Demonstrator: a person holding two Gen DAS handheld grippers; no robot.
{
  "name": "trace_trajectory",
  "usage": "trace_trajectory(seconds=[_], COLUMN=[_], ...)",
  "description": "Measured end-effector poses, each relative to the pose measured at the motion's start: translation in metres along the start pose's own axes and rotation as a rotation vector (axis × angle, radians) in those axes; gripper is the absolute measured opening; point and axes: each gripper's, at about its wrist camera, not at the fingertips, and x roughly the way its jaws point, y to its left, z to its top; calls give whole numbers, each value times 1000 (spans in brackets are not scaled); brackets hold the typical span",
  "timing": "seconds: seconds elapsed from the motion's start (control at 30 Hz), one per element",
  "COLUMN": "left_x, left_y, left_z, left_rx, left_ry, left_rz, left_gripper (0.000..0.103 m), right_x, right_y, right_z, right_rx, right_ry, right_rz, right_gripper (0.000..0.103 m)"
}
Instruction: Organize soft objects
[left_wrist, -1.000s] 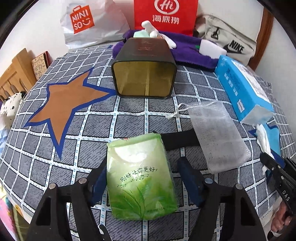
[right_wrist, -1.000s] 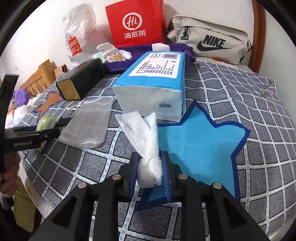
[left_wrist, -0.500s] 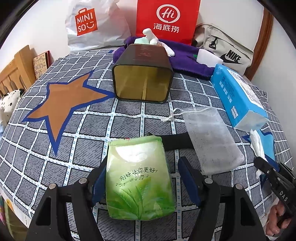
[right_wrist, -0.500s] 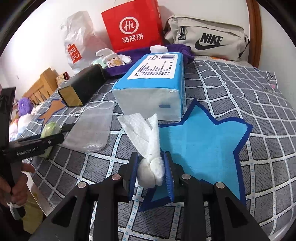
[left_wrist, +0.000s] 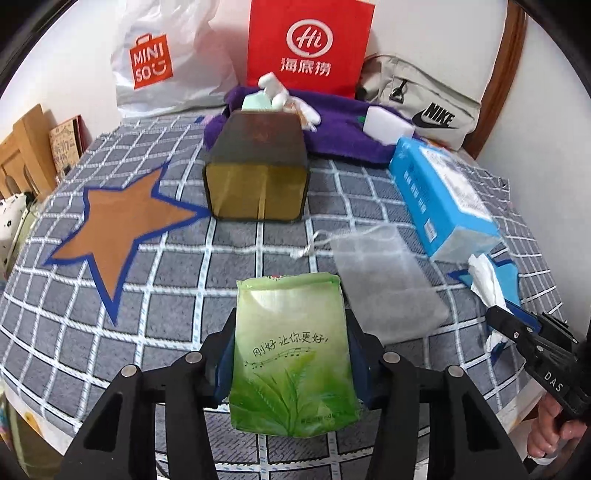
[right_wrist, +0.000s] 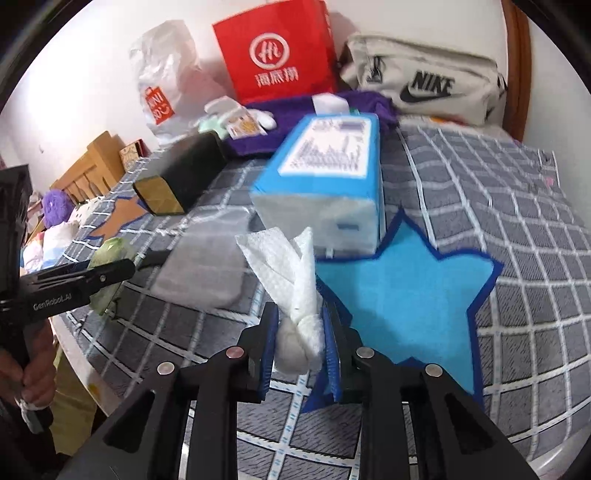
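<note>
Left hand (right_wrist: 35, 373): yours, at the left edge of the right wrist view, fist wrapped round the black handle, with the gripper reaching toward the middle of the bed.
Left gripper (left_wrist: 291, 365): pitched steeply down over the near edge of the bed (left_wrist: 166, 317); its jaws are closing on the green tissue pack (left_wrist: 291, 354), and both blue pads lie against the pack's long sides.
Green tissue pack: upright in the frame, its printed face toward you, lower half between the pads, top end over the checked cover in front of the dark tin (left_wrist: 256, 166).
Dark tin: on its side, its open gold mouth facing you, beside the orange star (left_wrist: 122, 221).
Mesh pouch (left_wrist: 380, 280): flat on the cover, just right of the green pack, between the two grippers.
Blue tissue box (right_wrist: 328, 173): lying beyond the pouch, its torn end toward you.
Right gripper (right_wrist: 301, 350): also tilted down, over the near point of the blue star (right_wrist: 406, 295); its jaws are squeezing tighter on the white tissue wad (right_wrist: 297, 332), pads pressed to both sides.
White tissue wad: knotted ball between the pads, its loose tail standing up toward the box.
Right hand (left_wrist: 550, 432): fingers curled under the handle at the right edge of the left wrist view.
</note>
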Motion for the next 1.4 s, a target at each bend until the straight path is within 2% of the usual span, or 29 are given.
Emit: trace_trajectory(seconds=[0.17,0.3,0.6,0.97,1.2,1.4], left_x=[-17,-29,-37,-13,-8,-7], left_y=[0,-1,-5,-15,-10,-11], left_z=[18,35,80,134,176,211], left_rx=[3,22,42,77,93,108], left_ry=[-36,-75,-115,-80,-103,-142], left_rz=[-29,2,12,-27,-11,8], left_gripper=[49,49,49,51,51,51], right_x=[-16,-24,-31,-14,-2,13], right_y=[4,5,6,2,-12,-29], right_z=[13,27,74,134,172,215], right_rx=[-26,-44,-93,-97,-69,-24], right_ry=[-31,-51,-110,-148,-157,-142], right_rz=[9,15,5,-12,-38,22], right_gripper=[24,24,24,24,25,25])
